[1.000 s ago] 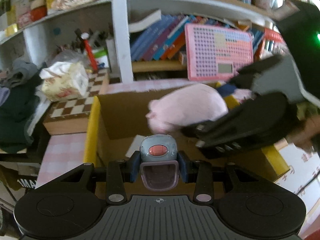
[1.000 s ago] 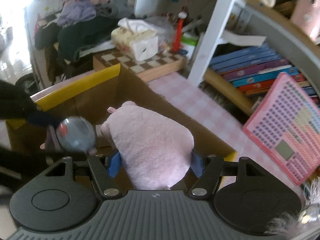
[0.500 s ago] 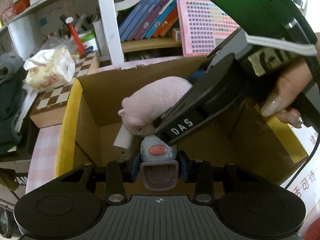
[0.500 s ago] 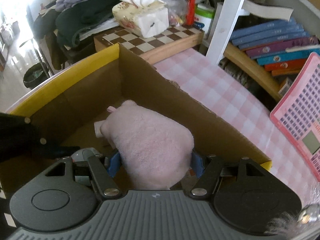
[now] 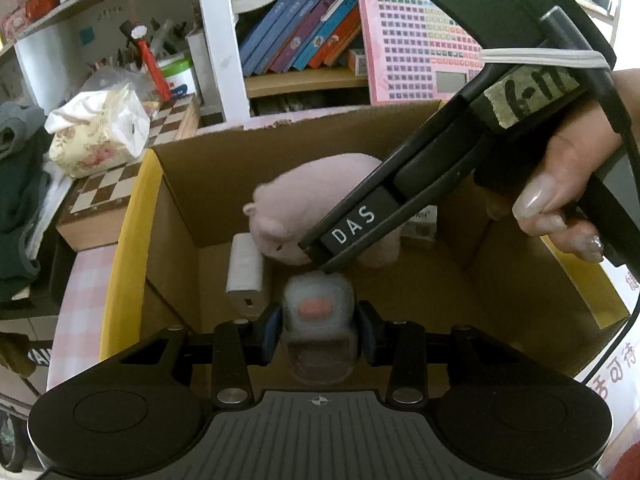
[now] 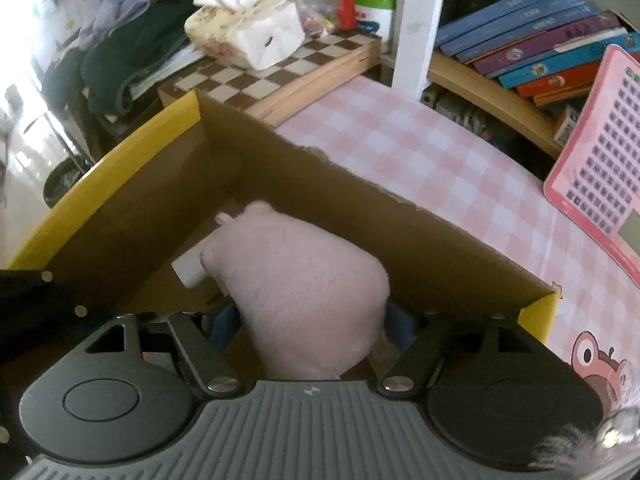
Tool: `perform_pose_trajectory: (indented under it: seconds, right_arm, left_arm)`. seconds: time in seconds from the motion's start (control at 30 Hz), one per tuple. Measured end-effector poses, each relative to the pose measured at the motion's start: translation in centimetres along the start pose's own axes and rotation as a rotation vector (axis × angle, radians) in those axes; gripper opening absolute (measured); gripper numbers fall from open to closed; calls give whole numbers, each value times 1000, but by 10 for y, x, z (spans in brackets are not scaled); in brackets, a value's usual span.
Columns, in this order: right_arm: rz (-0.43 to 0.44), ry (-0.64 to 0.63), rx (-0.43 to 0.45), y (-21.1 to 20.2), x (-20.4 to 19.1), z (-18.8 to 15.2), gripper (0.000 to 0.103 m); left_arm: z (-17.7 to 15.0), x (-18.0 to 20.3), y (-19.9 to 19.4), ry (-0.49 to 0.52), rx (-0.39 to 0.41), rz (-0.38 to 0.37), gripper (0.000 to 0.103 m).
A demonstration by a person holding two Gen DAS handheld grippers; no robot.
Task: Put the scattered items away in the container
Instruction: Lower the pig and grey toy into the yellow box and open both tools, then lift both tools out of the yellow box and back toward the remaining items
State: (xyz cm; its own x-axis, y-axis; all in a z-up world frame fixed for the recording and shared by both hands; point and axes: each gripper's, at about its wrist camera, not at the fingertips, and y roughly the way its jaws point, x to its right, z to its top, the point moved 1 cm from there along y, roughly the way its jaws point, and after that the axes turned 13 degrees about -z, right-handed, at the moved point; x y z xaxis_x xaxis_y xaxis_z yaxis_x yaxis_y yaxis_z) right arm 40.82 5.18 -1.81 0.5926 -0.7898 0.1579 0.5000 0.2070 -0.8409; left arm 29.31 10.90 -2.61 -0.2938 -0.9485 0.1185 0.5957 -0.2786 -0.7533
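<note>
While both grippers hang inside the cardboard box (image 5: pixel 420 140), each has just been letting its jaws part; the right gripper (image 6: pixel 308 320) now stands wide, its blue pads drawn off the flanks of the pink plush pig (image 6: pixel 304 280), which a second ago they squeezed above the box's rim; the pig sits low in the box now, against its far wall, so I judge it released or very nearly so. The left gripper (image 5: pixel 319 334) has loosened too, though less; the grey toy with the red button (image 5: pixel 318 304) lies blurred between its pads, a sign that it may be slipping free, and whether the pads press it at this instant I cannot tell. Compared with a second ago, both tools have sunk from above the box into it; the toy has gone from crisp and firmly pinched to smeared. A white block (image 5: pixel 245 276) lies on the box floor, just beside the pig's snout. For the task this means two scattered items are being delivered at once; judging by the slack jaws, what remains is to lift both tools clear of the box without dragging either toy back out.
</note>
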Motion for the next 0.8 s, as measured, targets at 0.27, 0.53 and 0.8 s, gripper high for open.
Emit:
perform_pose_trajectory:
  seconds: [0.27, 0.53, 0.8]
  right_arm:
    - [21, 53, 61, -30, 4, -2, 85]
    - [-10, 73, 190, -84, -1, -14, 85]
    - [-95, 121, 350, -153, 3, -53, 85]
  left_arm:
    - [5, 8, -18, 17, 56, 6, 54]
    - [4, 26, -59, 37, 170, 13, 57]
    - [-18, 34, -116, 12, 270, 32, 58]
